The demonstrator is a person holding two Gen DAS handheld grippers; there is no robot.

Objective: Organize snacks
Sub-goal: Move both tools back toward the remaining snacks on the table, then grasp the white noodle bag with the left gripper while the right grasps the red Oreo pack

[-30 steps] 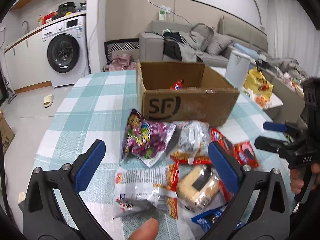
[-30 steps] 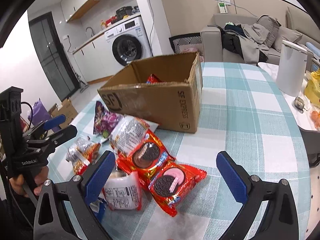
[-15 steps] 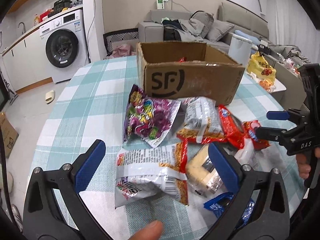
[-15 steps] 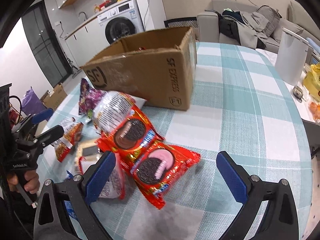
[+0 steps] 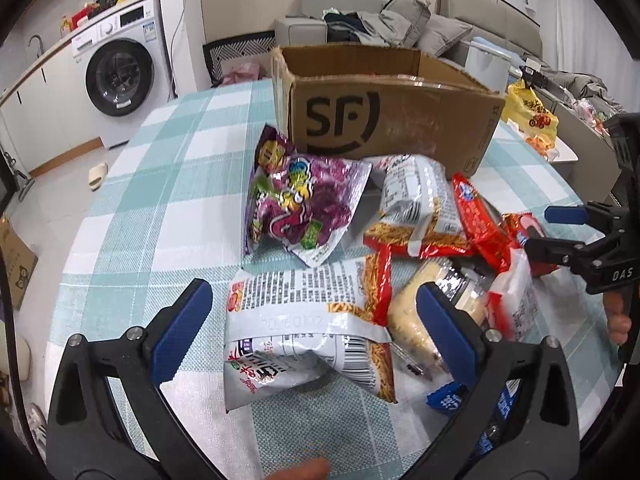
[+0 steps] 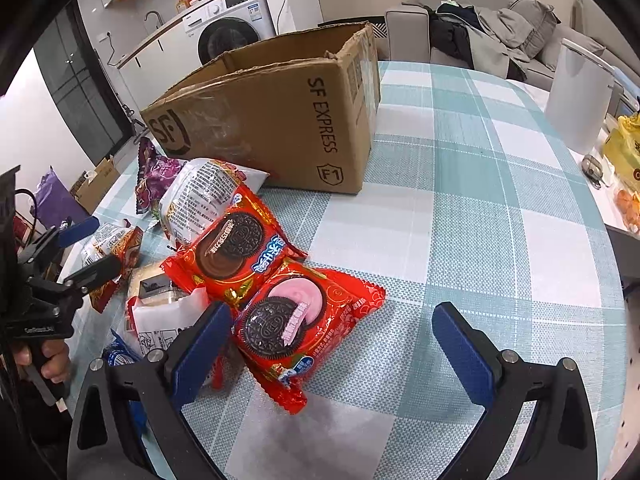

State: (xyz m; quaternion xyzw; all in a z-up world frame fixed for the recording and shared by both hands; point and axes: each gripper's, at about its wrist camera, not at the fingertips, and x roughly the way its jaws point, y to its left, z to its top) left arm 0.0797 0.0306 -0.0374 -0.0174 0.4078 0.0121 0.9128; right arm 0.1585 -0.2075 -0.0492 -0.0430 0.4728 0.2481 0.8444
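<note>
Snacks lie in a loose heap on the checked tablecloth, just in front of the open cardboard box. The left gripper hangs low over a white-and-orange noodle packet, its blue fingers spread wide to either side of it and holding nothing. The right gripper is just as wide open and empty, with the red cookie packet with the pink filling lying between its fingers, nearer the left one. A second red cookie packet overlaps it, and a purple bag rests nearest the box.

These look light and puffy, crinkly film with air inside, so I'd guess they will slide on the cloth and give under pressure. The contents probably crumble if squeezed hard. The safest hold, to my eye, is across the narrow width of a packet or on a sealed end seam, closing gently.
</note>
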